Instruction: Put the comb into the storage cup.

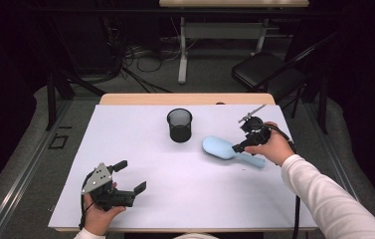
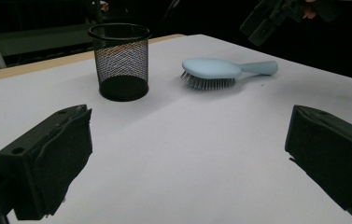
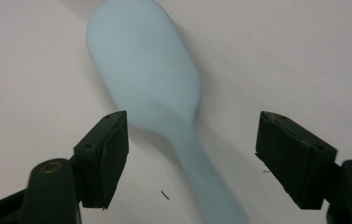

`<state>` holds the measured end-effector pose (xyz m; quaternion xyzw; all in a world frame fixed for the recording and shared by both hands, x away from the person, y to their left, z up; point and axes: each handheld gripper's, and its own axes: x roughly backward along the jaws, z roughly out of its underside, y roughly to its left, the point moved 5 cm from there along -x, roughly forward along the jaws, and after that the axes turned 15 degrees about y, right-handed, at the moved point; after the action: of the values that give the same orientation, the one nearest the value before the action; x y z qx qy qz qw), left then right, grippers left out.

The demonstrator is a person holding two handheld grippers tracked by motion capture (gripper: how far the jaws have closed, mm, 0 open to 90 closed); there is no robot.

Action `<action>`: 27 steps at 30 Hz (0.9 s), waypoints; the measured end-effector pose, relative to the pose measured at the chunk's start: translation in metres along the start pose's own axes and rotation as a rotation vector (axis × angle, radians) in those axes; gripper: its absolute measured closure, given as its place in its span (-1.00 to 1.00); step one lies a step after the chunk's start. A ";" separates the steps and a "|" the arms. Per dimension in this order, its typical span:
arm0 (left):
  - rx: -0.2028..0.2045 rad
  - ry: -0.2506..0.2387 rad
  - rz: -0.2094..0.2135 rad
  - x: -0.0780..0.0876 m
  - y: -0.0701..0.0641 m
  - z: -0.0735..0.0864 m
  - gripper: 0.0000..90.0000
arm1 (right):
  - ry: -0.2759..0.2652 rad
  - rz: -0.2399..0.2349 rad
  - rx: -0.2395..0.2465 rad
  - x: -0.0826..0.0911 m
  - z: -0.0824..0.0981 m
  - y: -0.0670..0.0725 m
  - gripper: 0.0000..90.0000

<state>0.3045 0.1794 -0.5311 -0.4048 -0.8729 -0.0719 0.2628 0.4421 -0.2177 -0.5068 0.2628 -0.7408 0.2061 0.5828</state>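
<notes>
A light blue hairbrush (image 1: 220,148) (image 2: 211,68) lies bristles down on the white table top, right of centre, with its handle pointing toward the person's right hand. My right gripper (image 1: 242,139) (image 3: 190,154) hangs just over the brush's neck. Its jaws are wide apart on either side of the handle and the pads are clear of it. In the right gripper view the brush (image 3: 150,79) looks blurred. A black mesh cup (image 1: 179,125) (image 2: 120,60) stands upright to the left of the brush. My left gripper (image 1: 131,177) (image 2: 187,154) is open and empty near the front left.
The white sheet (image 1: 185,199) covers a wooden table whose far edge (image 1: 185,98) is bare. Beyond it the floor holds cables (image 1: 145,64), a desk leg (image 1: 182,55) and a dark folding chair (image 1: 269,69). The right gripper (image 2: 267,18) shows at the top of the left gripper view.
</notes>
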 end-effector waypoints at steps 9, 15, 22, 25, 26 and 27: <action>0.001 0.001 0.002 0.000 0.000 0.000 -0.98 | 0.027 -0.001 0.007 0.000 -0.004 -0.001 -0.82; 0.002 0.002 0.002 0.000 0.000 0.000 -0.98 | 0.063 -0.008 0.061 -0.007 -0.004 0.002 -0.98; 0.003 0.004 0.001 0.000 0.000 0.000 -0.98 | 0.093 -0.004 0.089 -0.012 -0.006 0.003 -1.00; 0.003 0.004 0.000 0.000 0.000 0.000 -0.98 | 0.093 -0.001 0.103 -0.016 -0.007 0.002 -1.00; 0.002 0.003 0.002 -0.001 0.000 0.000 -0.98 | 0.109 0.001 0.111 -0.016 -0.007 0.002 -1.00; 0.002 0.003 0.001 -0.001 0.001 0.000 -0.98 | 0.104 0.001 0.113 -0.018 -0.007 0.002 -1.00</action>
<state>0.3052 0.1793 -0.5319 -0.4050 -0.8722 -0.0713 0.2648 0.4490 -0.2090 -0.5231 0.2839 -0.6969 0.2614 0.6044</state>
